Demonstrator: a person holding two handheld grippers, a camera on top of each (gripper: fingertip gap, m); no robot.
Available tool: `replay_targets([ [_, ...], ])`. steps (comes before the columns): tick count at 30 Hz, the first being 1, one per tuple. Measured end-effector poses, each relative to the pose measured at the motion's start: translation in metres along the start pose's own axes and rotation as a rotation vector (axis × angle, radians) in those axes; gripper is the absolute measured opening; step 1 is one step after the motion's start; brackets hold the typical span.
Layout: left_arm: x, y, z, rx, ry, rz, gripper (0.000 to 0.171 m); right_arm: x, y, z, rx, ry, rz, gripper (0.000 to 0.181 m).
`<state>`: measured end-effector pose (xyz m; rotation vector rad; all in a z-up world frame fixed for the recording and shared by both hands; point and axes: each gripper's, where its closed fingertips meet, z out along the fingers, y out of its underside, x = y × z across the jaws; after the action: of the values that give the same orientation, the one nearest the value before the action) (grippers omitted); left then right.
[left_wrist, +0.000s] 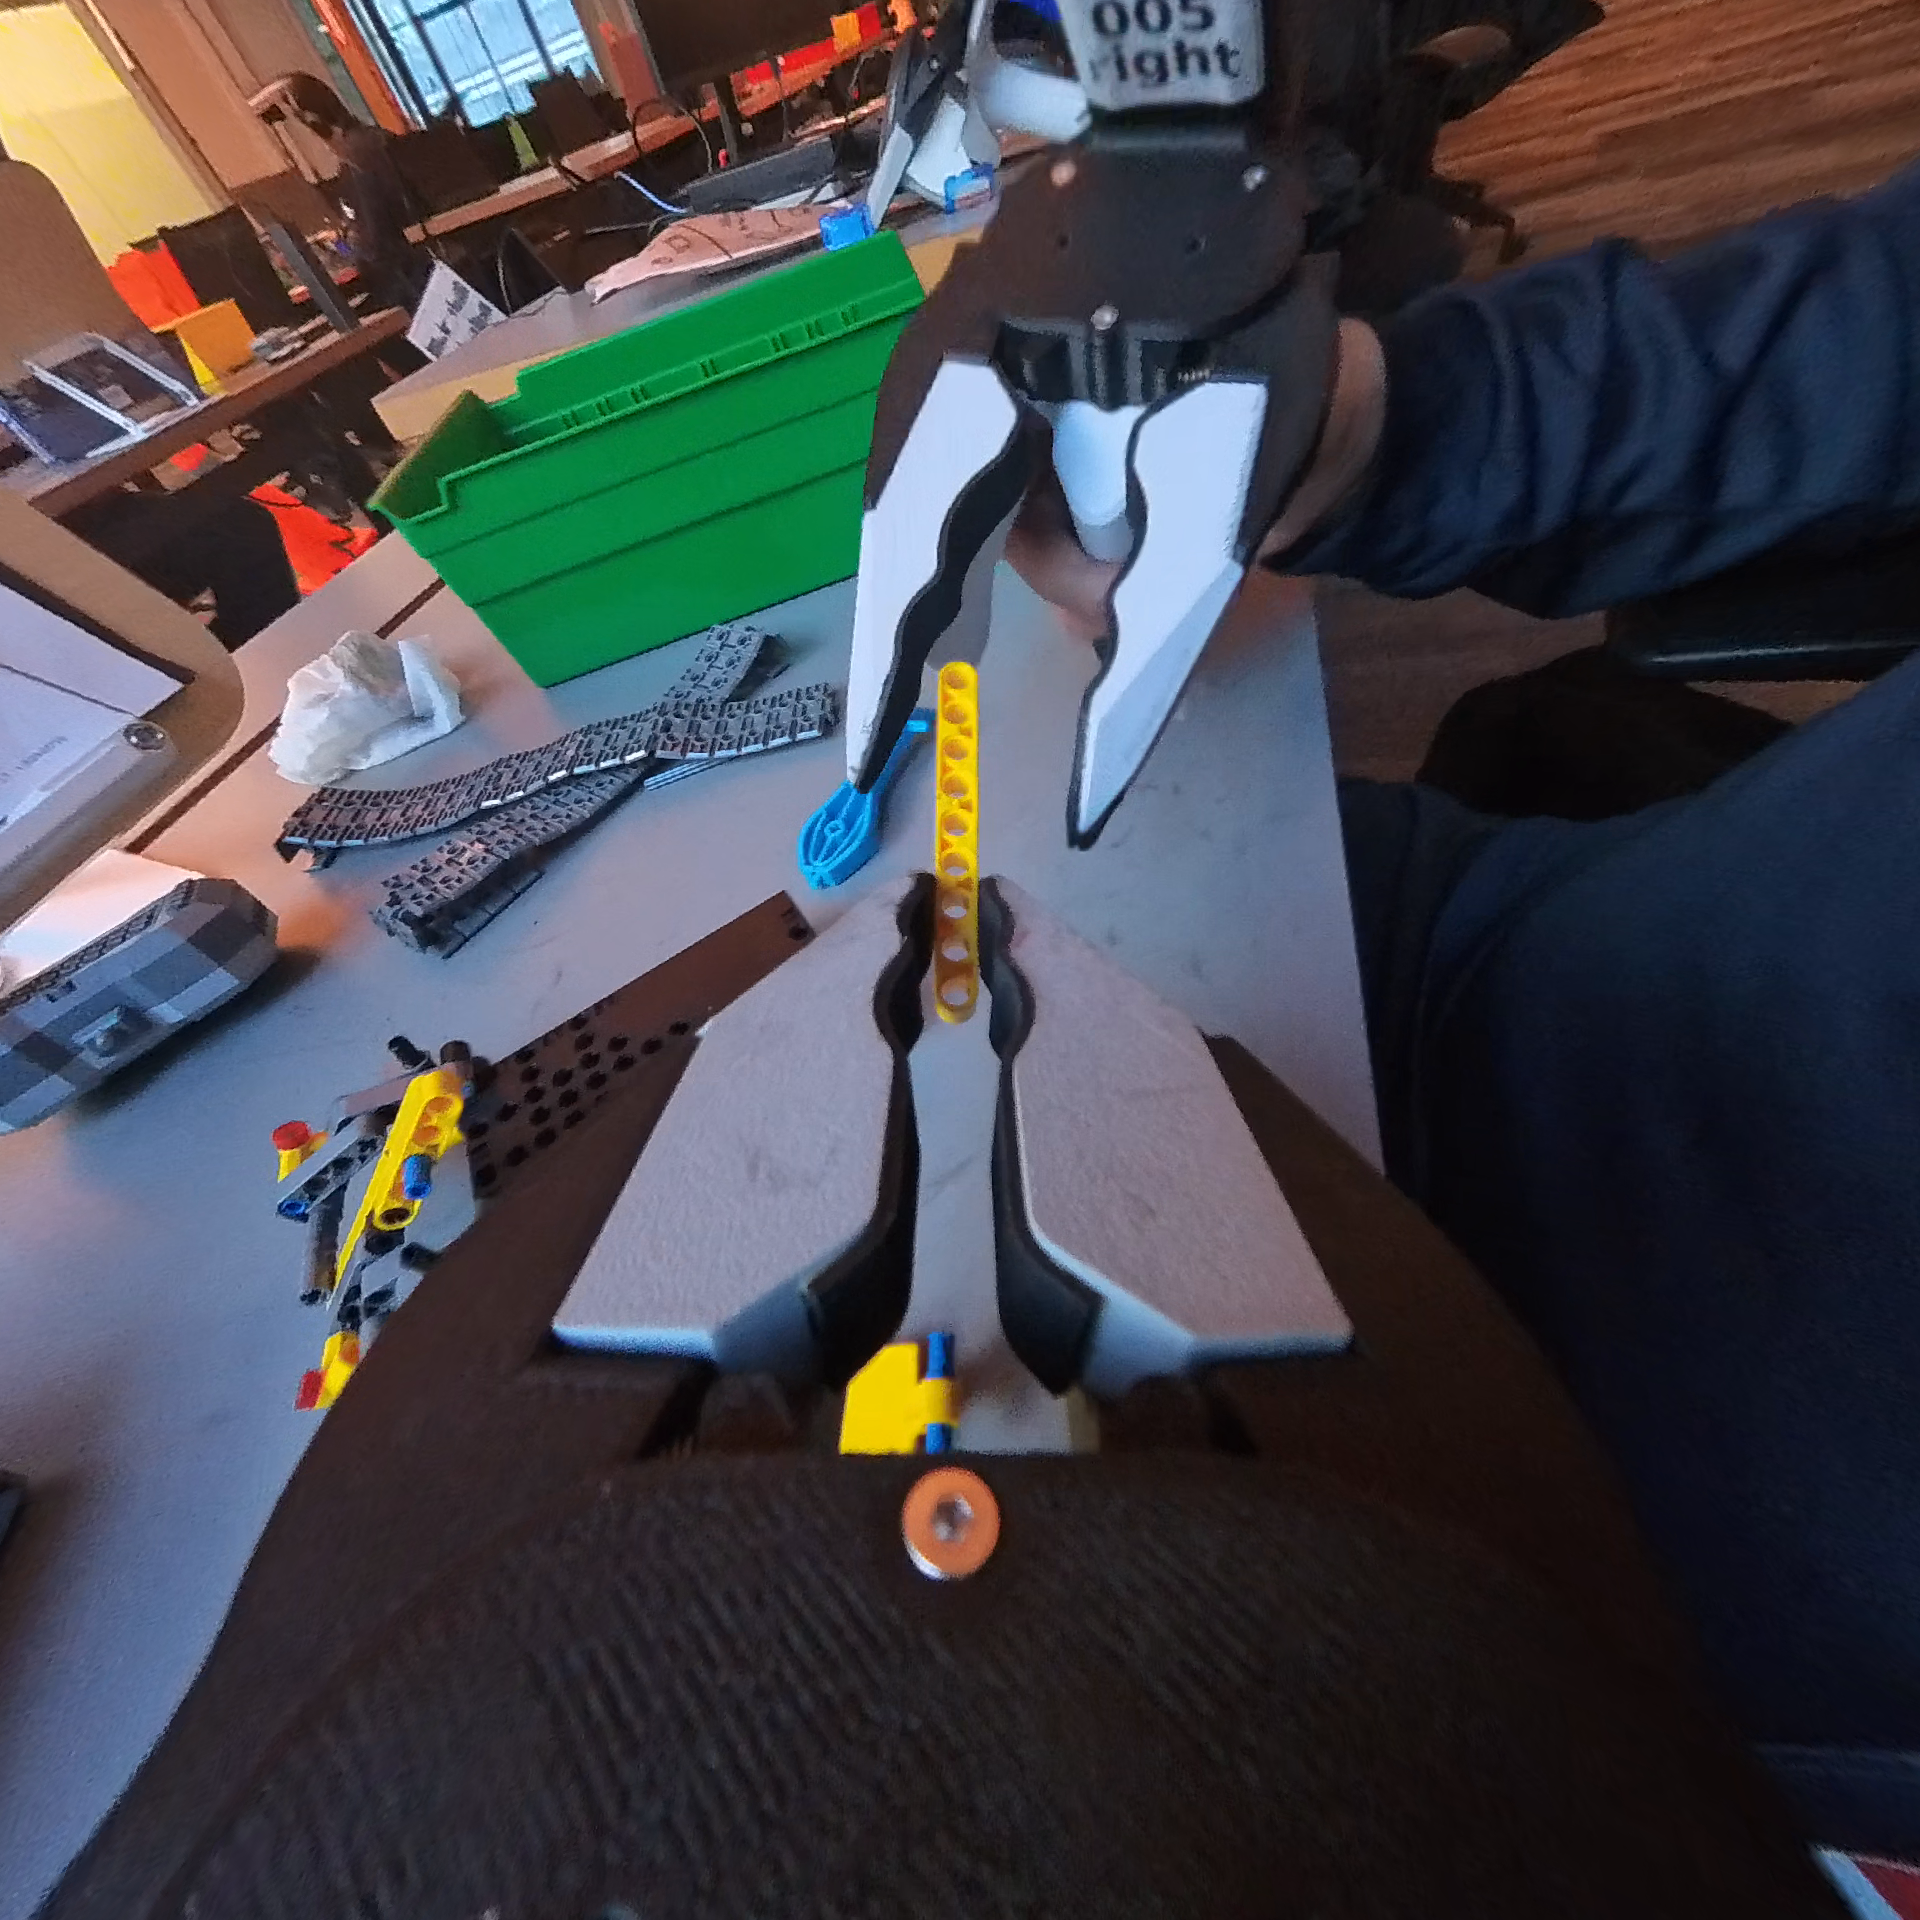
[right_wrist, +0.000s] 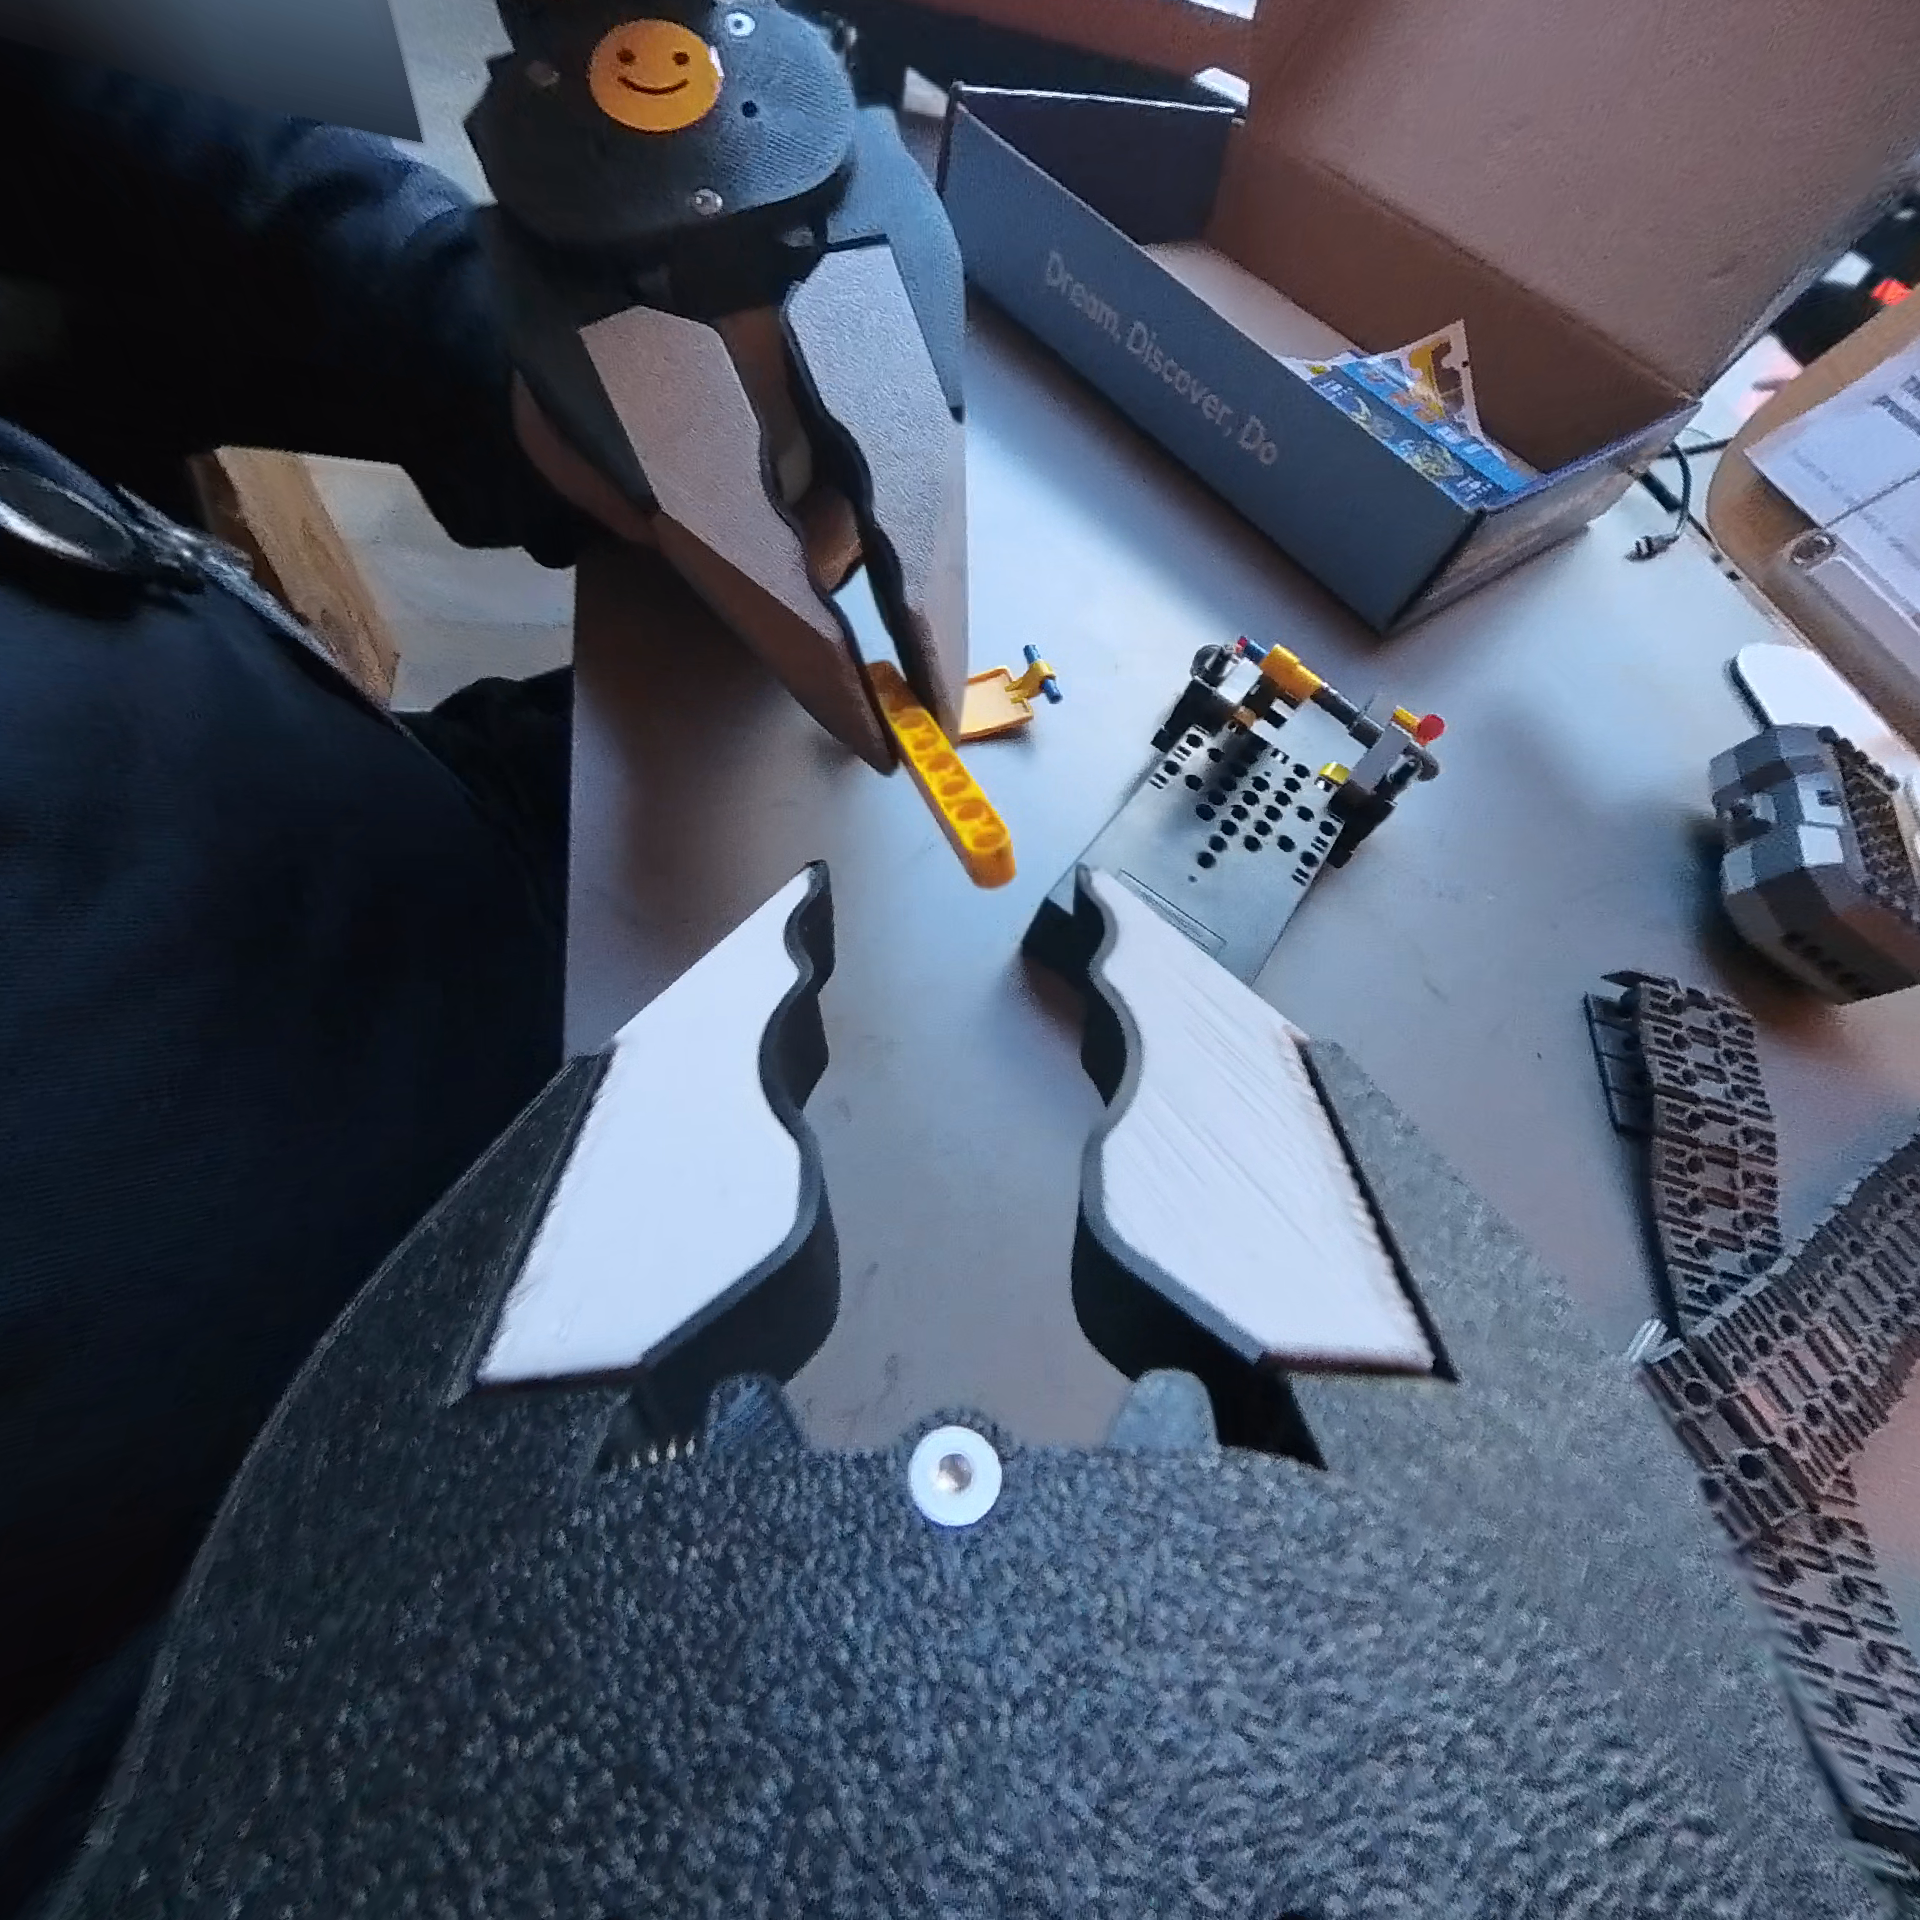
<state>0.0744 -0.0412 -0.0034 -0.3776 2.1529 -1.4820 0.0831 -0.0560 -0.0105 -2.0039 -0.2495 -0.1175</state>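
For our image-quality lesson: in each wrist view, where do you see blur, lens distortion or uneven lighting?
Left wrist view: the left gripper and yellow beam are fairly sharp, the background desks soft, the green bin bowed by the wide lens. Right wrist view: the right gripper is slightly blurred, the black tracks smear toward the edge, and the table shows a dull sheen.

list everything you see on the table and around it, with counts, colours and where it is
holed beam: 1, yellow, clamped in the left gripper, its free end out toward the right gripper
tread strips: several, black, mid-table
bin: 1, green, behind the treads
holed plate with small parts: 1, black, beside the beam
flat part: 1, blue, beyond the beam
crumpled wrap: 1, white, near the bin
box: 1, open, dark, far edge
blocky unit: 1, grey
left gripper: shut on the beam
right gripper: open, empty
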Motion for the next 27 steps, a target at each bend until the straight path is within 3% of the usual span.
replay_targets([
  [5,0.007,-0.001,0.003,0.000,0.009,0.046,0.005,-0.001,-0.004,-0.003,-0.052,0.024,-0.058,0.037],
  [8,0.010,0.002,0.004,-0.019,0.013,0.068,0.006,-0.008,-0.013,-0.004,-0.029,0.004,-0.093,0.011],
  [19,0.012,0.000,0.006,-0.003,0.032,0.043,0.008,-0.012,-0.013,-0.012,-0.053,0.010,-0.150,0.006],
  [27,0.002,0.004,0.007,-0.018,0.019,-0.032,0.004,0.024,-0.019,-0.063,0.033,0.150,-0.094,0.006],
])
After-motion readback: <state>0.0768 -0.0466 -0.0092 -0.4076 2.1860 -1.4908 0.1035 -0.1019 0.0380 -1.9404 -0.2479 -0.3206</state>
